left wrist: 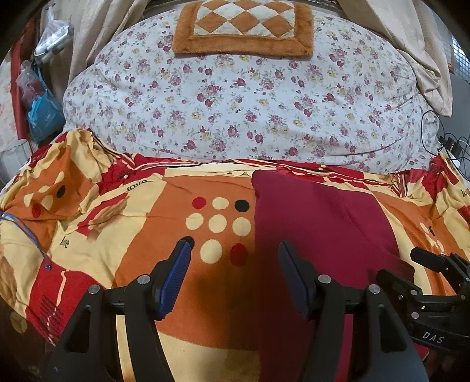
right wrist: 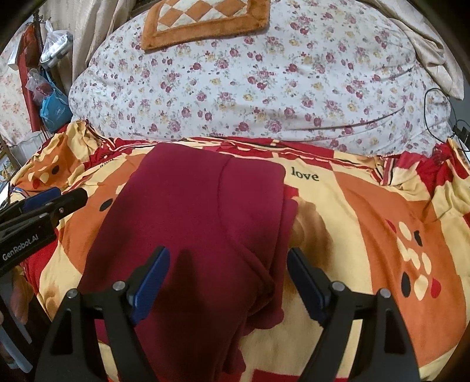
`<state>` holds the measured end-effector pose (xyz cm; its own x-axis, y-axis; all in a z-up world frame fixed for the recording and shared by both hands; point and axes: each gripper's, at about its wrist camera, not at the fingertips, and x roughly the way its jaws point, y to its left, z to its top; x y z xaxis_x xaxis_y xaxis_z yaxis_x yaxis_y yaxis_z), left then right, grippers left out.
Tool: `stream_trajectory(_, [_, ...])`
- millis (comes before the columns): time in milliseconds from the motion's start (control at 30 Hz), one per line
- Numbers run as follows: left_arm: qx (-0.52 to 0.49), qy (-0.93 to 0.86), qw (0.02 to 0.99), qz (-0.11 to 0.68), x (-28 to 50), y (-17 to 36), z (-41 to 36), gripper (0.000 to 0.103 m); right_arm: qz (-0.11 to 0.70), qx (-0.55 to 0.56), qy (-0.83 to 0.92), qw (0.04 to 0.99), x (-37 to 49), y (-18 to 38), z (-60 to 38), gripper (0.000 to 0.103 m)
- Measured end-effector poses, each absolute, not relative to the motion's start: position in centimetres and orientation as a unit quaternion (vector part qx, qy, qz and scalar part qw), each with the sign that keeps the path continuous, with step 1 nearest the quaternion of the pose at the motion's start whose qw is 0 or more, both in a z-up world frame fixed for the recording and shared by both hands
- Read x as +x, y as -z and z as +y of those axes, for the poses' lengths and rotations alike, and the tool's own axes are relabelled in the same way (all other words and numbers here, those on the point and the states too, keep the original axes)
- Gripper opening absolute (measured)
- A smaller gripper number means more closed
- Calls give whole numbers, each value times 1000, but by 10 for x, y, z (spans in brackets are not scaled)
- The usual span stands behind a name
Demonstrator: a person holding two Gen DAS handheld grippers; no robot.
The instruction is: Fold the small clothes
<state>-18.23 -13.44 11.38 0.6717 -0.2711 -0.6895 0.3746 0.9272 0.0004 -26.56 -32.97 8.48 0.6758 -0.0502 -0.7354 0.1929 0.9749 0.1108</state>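
Note:
A dark red garment (left wrist: 323, 220) lies folded and flat on the patterned orange, red and cream bedsheet (left wrist: 132, 223). My left gripper (left wrist: 234, 249) hovers open over the garment's left edge, with nothing between its blue pads (left wrist: 176, 273). In the right wrist view the garment (right wrist: 191, 205) fills the middle, with a layered fold along its right side. My right gripper (right wrist: 229, 255) stands open above the garment's near right part, and its pads do not press on the cloth. Each gripper shows in the other's view: the right gripper (left wrist: 426, 260) at the right edge, the left gripper (right wrist: 58, 197) at the left edge.
A thick floral quilt (left wrist: 249, 100) is heaped behind the sheet, with an orange checkered mat (left wrist: 243, 26) on top. Beige curtains (left wrist: 411, 44) hang at the back. Plastic bags (left wrist: 44, 111) hang at the left. Black cables (left wrist: 452, 144) lie at the right edge.

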Motion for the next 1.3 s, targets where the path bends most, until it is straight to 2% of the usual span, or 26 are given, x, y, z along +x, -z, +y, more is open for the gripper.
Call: stream_trajectory(1300, [54, 202, 904, 372, -174, -106, -134, 53, 408, 87, 64, 906, -254, -81, -330, 85])
